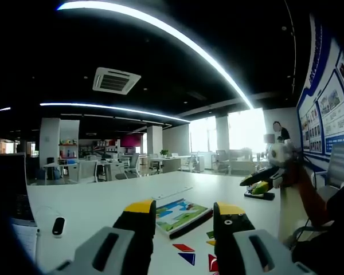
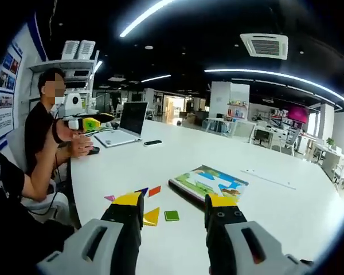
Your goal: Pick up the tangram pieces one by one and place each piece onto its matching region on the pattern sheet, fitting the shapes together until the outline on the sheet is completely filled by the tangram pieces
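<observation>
Hovering above the white tabletop [image 2: 286,212], the right gripper [image 2: 173,213] is spread wide and carries nothing. The green square piece [image 2: 172,215] lies straight ahead in the gap between its jaws, the yellow triangle [image 2: 152,216] just beside it toward the left jaw. The pattern sheet [image 2: 209,182] lies beyond, a little to the right, its long axis slanting away. The left gripper [image 1: 179,211] is likewise released and empty, facing the same sheet [image 1: 180,214], with the red piece [image 1: 183,247] and blue piece [image 1: 188,258] low between its jaws. Judging by alignment, the right gripper is better placed for the green square.
</observation>
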`<state>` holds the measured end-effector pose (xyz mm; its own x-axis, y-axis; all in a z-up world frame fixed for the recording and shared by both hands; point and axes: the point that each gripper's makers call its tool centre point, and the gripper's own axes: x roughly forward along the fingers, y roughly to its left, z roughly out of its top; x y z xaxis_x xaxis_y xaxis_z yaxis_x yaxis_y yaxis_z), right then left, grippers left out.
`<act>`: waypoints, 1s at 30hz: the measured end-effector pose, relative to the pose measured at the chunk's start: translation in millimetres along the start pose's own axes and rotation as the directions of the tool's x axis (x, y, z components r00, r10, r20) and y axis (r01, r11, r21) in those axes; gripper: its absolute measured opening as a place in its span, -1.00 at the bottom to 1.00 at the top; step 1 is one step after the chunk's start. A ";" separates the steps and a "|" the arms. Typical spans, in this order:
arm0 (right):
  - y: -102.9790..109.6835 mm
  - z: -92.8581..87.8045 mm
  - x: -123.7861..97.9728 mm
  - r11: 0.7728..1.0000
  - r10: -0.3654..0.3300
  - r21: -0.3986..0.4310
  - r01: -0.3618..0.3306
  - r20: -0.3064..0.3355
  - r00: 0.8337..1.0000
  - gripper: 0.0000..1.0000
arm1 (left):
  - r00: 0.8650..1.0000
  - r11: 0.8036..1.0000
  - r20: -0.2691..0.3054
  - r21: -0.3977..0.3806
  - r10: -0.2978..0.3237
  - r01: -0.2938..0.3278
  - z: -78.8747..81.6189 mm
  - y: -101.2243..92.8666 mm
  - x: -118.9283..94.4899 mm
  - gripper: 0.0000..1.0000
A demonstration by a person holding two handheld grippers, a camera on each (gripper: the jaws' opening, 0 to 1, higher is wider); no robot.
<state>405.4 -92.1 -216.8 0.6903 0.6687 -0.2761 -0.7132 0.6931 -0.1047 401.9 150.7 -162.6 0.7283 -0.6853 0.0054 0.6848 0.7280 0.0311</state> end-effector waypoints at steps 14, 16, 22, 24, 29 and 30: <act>46.0 -32.2 36.3 0.956 0.088 -0.259 -0.137 -0.192 0.977 -0.09 | 1.000 1.000 0.019 -0.006 -0.001 0.001 6.0 -1.0 -5.7 -0.18; 45.4 -37.5 40.3 0.928 0.085 -0.331 -0.172 -0.260 0.962 -0.07 | 1.000 1.000 0.024 -0.006 0.001 -0.001 7.8 0.6 -7.3 -0.18; 49.6 -42.8 56.7 0.855 0.126 -0.418 -0.305 -0.404 0.906 -0.08 | 0.999 1.000 0.036 -0.009 0.008 -0.008 10.4 4.9 -10.7 -0.18; 50.9 -43.5 63.3 0.851 0.139 -0.410 -0.329 -0.428 0.893 -0.08 | 0.999 1.000 0.037 -0.009 0.008 -0.008 10.4 5.5 -11.5 -0.18; 64.3 -47.3 80.2 0.761 0.204 -0.447 -0.471 -0.525 0.826 -0.08 | 0.999 1.000 0.048 -0.012 0.016 -0.015 13.6 10.3 -16.6 -0.18; 67.2 -47.3 82.6 0.748 0.213 -0.446 -0.491 -0.540 0.815 -0.08 | 0.999 1.000 0.050 -0.013 0.018 -0.017 14.2 11.1 -17.5 -0.18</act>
<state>408.9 -3.0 -291.8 0.3452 0.5466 -0.7629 -0.9268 0.0702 -0.3690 396.4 170.5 -148.2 0.7380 -0.6725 0.0558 0.6727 0.7397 0.0183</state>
